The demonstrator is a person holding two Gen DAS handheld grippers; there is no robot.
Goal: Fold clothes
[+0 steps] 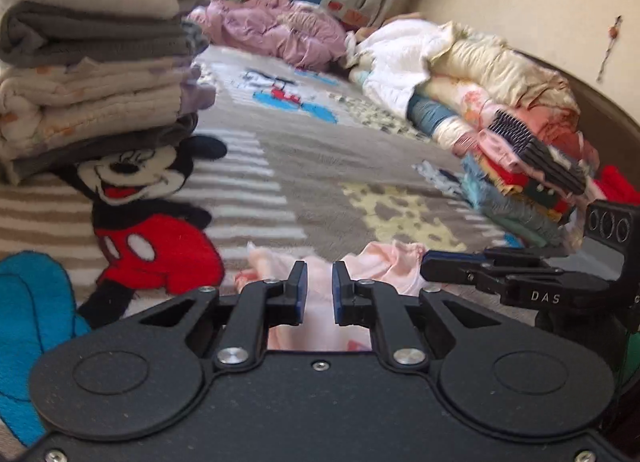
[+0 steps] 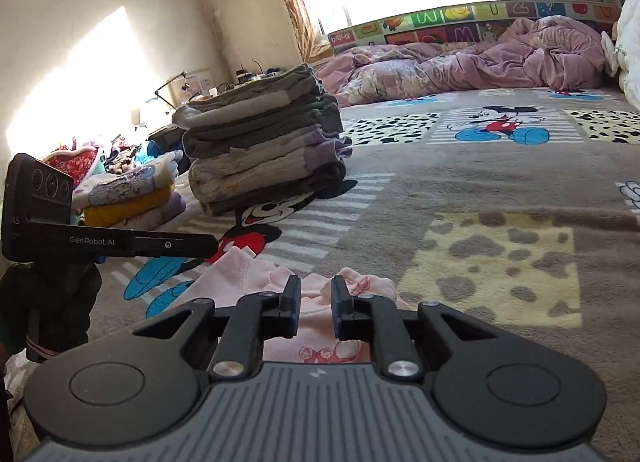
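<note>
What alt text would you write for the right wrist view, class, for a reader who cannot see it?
The right tongs, slightly open and holding nothing, hover over a crumpled pale pink cotton garment on a grey cartoon-print plush blanket. The left tongs reach in from the left, and a tall stack of folded grey and beige towels stands behind.

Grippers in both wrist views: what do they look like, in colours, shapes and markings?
Both are matte black. The left gripper has two round discs on a speckled black base, silver screws and blue-padded fingers. The right gripper is alike, but its base is ribbed grey. Seen side-on, one reads "GenRobot.AI", the other "DAS".
</note>
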